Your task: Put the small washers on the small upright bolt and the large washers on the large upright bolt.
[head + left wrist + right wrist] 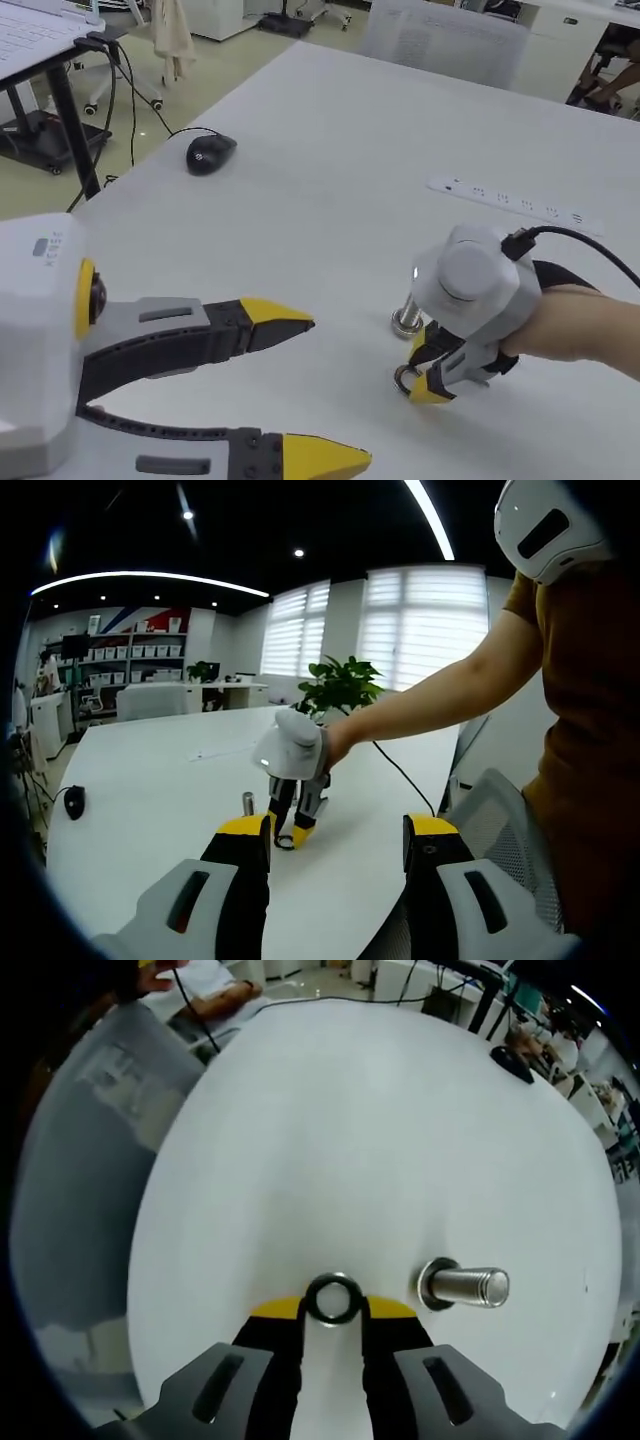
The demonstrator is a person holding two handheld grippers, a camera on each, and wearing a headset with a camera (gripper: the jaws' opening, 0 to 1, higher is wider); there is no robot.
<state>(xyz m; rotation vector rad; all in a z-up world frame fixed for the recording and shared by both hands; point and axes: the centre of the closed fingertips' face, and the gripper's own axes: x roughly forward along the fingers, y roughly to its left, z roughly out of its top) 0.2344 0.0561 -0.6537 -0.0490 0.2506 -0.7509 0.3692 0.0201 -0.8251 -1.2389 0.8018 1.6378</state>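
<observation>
A steel upright bolt (408, 308) stands on the white table (330, 180); it is also in the right gripper view (465, 1287) and in the left gripper view (248, 802). My right gripper (425, 378) points down just in front of the bolt, shut on a metal washer (404, 379). In its own view the washer (333, 1298) sits clamped between the yellow tips of that gripper (333, 1312), to the left of the bolt. My left gripper (320, 390) hovers open at the near left with nothing between its jaws, facing the right gripper (290, 825).
A black mouse (210, 152) lies at the table's far left and a white power strip (510, 200) at the far right. A grey chair (440, 40) stands behind the table. A potted plant (340, 685) sits behind the arm.
</observation>
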